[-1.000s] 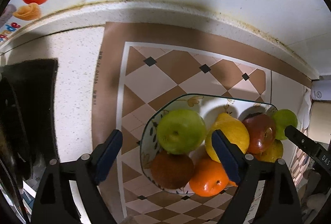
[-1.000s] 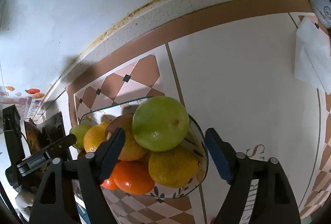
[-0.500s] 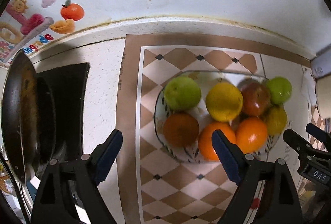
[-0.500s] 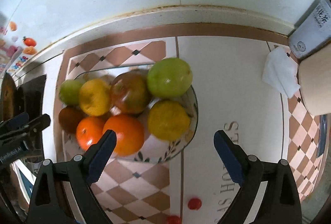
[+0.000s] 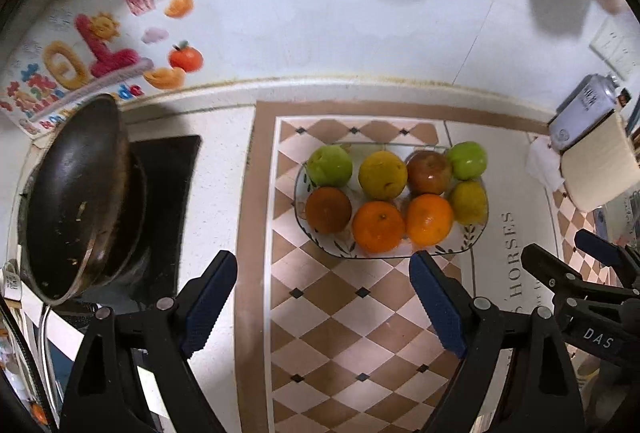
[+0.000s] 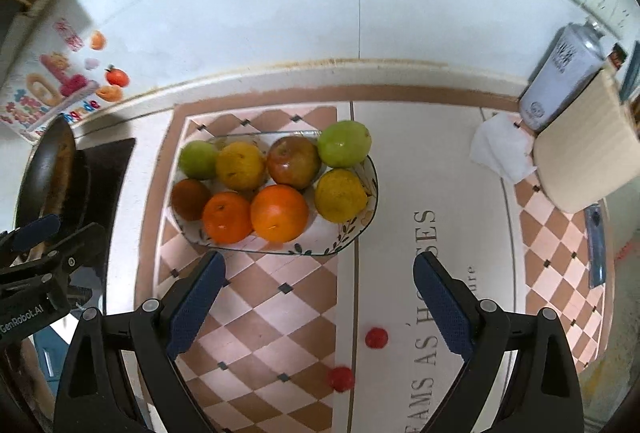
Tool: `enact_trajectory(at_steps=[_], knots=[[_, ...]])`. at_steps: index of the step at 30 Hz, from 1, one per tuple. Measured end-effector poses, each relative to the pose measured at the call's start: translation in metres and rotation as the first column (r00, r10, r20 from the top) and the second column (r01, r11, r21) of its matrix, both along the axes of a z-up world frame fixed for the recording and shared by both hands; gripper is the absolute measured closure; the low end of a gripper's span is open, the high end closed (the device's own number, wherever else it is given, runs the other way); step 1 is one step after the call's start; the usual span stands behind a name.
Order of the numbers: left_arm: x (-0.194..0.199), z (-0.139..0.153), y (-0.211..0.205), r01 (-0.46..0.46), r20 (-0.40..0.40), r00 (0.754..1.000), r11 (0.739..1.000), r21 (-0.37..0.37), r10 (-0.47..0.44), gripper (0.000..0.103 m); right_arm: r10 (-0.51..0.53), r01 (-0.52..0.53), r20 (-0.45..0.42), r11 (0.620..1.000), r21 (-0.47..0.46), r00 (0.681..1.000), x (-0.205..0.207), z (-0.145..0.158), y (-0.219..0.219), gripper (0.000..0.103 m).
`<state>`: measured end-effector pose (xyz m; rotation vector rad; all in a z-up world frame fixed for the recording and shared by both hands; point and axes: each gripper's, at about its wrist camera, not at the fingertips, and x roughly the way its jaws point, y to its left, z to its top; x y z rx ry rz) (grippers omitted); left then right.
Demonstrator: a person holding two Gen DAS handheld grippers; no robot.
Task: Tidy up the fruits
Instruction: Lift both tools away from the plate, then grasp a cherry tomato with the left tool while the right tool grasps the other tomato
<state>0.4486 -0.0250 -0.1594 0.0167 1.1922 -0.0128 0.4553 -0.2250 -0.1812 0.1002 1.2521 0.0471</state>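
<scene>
Both claws wide open, empty: left claw [image 5: 324, 303], right claw [image 6: 320, 303]. Fruit plate [image 6: 362, 219] ahead on surface, 2 red berries [image 6: 376, 337] btw right fingers.

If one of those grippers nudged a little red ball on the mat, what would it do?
Probably roll: each red ball looks round and smooth, lying loose on the flat mat with nothing beside it. It is small, so likely light. The open right gripper might easily squirt it sideways.
</scene>
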Motion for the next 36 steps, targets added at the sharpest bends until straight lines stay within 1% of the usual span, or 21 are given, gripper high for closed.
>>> enact_trajectory(at_steps=[6, 12, 19, 23, 29, 34, 36], knots=[[-0.038, 0.038, 0.001, 0.016, 0.079, 0.997, 1.000, -0.014, -0.015, 0.015, 0.010, -0.009, 0.082, 1.000, -0.014, 0.997, -0.040, 0.044, 0.007, 0.006], [-0.068, 0.071, 0.001, 0.041, 0.158, 0.987, 0.998, -0.037, -0.035, 0.015, 0.015, -0.013, 0.156, 1.000, -0.019, 0.988, -0.076, 0.082, 0.012, 0.006], [-0.099, 0.091, -0.002, 0.066, 0.208, 0.976, 0.997, -0.035, -0.057, 0.015, -0.003, 0.010, 0.237, 1.000, -0.026, 0.971, -0.113, 0.121, 0.011, 0.006], [-0.111, 0.099, -0.004, 0.066, 0.238, 0.969, 0.998, -0.015, -0.061, 0.015, -0.016, 0.022, 0.271, 1.000, -0.017, 0.963, -0.129, 0.133, 0.012, 0.005], [-0.121, 0.101, -0.005, 0.074, 0.239, 0.968, 0.997, 0.002, -0.072, 0.015, -0.030, 0.033, 0.291, 0.999, -0.006, 0.956, -0.142, 0.140, 0.015, 0.005], [-0.122, 0.099, -0.004, 0.071, 0.231, 0.971, 0.997, 0.000, -0.069, 0.015, -0.044, 0.037, 0.273, 0.999, 0.032, 0.961, -0.142, 0.133, 0.013, 0.005], [-0.120, 0.094, -0.006, 0.070, 0.220, 0.973, 0.998, 0.000, -0.068, 0.015, -0.059, 0.044, 0.253, 0.997, 0.065, 0.966, -0.141, 0.125, 0.008, 0.005]])
